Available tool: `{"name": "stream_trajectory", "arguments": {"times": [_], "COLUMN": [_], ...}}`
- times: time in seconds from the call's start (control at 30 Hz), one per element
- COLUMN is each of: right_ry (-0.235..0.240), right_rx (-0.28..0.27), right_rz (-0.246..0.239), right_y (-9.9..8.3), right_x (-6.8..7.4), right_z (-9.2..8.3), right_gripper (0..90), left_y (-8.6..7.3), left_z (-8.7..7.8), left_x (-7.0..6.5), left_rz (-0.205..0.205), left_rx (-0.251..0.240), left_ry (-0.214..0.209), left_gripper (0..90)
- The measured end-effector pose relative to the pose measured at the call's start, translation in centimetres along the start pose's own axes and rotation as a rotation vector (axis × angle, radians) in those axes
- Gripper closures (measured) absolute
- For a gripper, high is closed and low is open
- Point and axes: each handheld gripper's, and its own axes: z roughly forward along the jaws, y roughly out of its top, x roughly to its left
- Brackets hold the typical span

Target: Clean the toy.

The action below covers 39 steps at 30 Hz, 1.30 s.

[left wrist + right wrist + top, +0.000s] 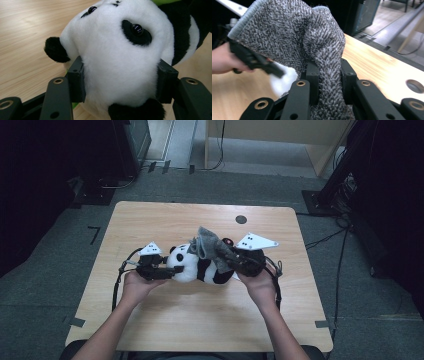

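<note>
Plush panda (pixel 197 266) lying mid-table, rumpled grey cloth (pixel 211 246) bunched above it.

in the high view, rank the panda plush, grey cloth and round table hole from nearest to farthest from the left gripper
1. Panda plush: its head sits between the left gripper jaws.
2. Grey cloth: over the panda's far end, to the right.
3. Round table hole: farthest, toward the table's back edge.

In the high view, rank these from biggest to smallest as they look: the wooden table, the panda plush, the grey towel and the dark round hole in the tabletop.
1. Light wooden table
2. Black and white panda plush toy
3. Grey knitted towel, somewhat smaller than the panda, though bunched up
4. Dark round hole
</note>
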Motion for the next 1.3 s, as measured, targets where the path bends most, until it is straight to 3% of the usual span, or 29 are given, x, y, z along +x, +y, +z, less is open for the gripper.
{"name": "stream_trajectory", "arguments": {"times": [0.13, 0.27, 0.4, 0.5, 0.63, 0.9, 1.13, 1.3], "right_ry": [0.030, 0.033, 0.034, 0.018, 0.016, 0.046, 0.107, 0.119], "right_rx": [0.031, 0.103, 0.122, 0.165, 0.171, 0.195, 0.249, 0.276], "right_rz": [-0.016, -0.036, -0.084, -0.174, -0.217, -0.235, -0.216, -0.220], "right_y": [-0.7, -2.7, -4.0, -4.5, -5.5, -7.0, -7.6, -7.9], "right_x": [1.5, 2.3, 2.8, 3.6, 4.1, 4.5, 4.0, 4.0], "right_z": [2.0, 4.7, 5.9, 6.4, 6.5, 5.8, 5.1, 4.8], "right_gripper": [75.0, 74.9, 74.9, 75.0, 75.4, 75.6, 75.9, 76.0], "left_y": [-0.3, -0.3, -0.4, -0.5, -0.5, -0.6, -0.7, -0.7], "left_z": [0.2, 0.2, 0.4, 0.4, 0.5, 0.5, 0.5, 0.5], "left_x": [0.3, 0.3, 0.5, 0.6, 0.4, 0.3, 0.3, 0.3], "left_rz": [-0.051, -0.057, -0.071, -0.075, -0.063, -0.023, -0.002, 0.009], "left_rx": [0.006, 0.017, 0.031, 0.039, 0.047, 0.056, 0.062, 0.067], "left_ry": [-0.017, -0.019, -0.022, -0.020, -0.018, -0.013, -0.011, -0.011], "left_gripper": [40.2, 40.1, 40.2, 40.3, 40.4, 39.8, 39.6, 39.6]}}
